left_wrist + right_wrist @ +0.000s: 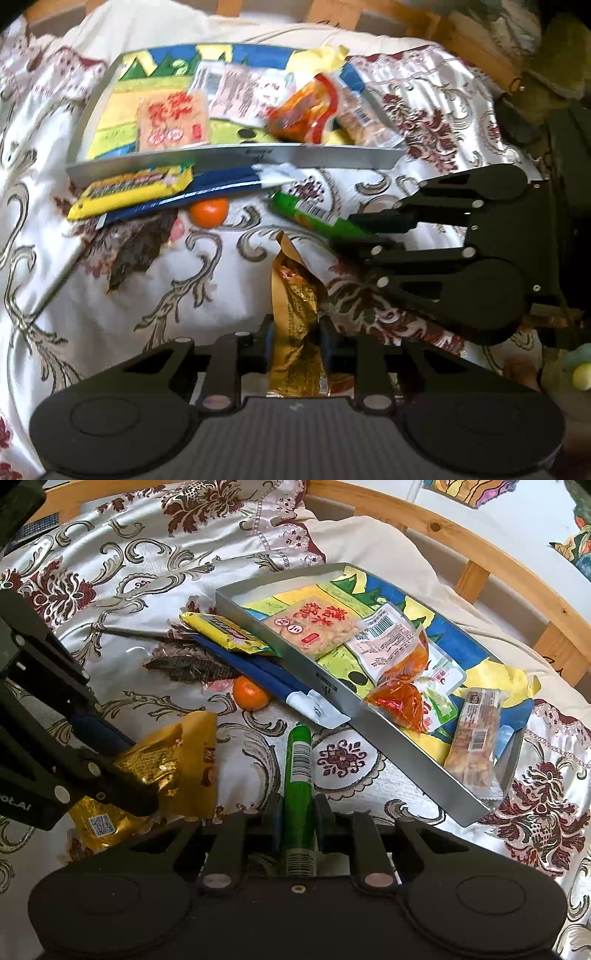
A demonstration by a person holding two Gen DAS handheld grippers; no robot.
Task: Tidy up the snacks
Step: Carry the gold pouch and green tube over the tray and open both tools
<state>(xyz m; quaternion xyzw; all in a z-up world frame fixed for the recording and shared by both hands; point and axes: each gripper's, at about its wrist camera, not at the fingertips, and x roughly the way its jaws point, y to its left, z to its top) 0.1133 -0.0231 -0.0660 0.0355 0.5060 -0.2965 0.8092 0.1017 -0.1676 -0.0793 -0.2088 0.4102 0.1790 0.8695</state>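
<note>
My left gripper is shut on a gold snack packet; in the right wrist view that gripper comes in from the left, pinching the same gold packet. My right gripper is shut on a green snack stick; in the left wrist view that gripper comes in from the right, holding the green stick. A grey tray with a colourful liner holds several snack packets. A yellow packet, a blue packet, a dark packet and an orange fruit lie beside the tray's near wall.
Everything rests on a white bedspread with dark red floral patterns. A wooden bed frame curves behind the tray. The tray's near wall stands between the loose snacks and the tray's inside.
</note>
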